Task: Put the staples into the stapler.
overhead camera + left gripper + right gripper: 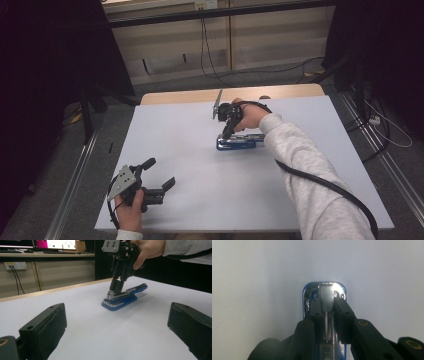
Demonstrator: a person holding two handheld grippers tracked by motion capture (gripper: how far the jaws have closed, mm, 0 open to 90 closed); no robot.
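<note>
I'm working in a lab — black curtains (45,75) flank my white table (190,200), cables (210,55) trail beyond it, and lit monitors (56,243) stand behind it.

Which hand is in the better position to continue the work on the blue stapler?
The right. The right gripper is already closed on the front of the blue stapler, jaws pointing down. The left gripper rests open near the table's near edge, far away.
</note>
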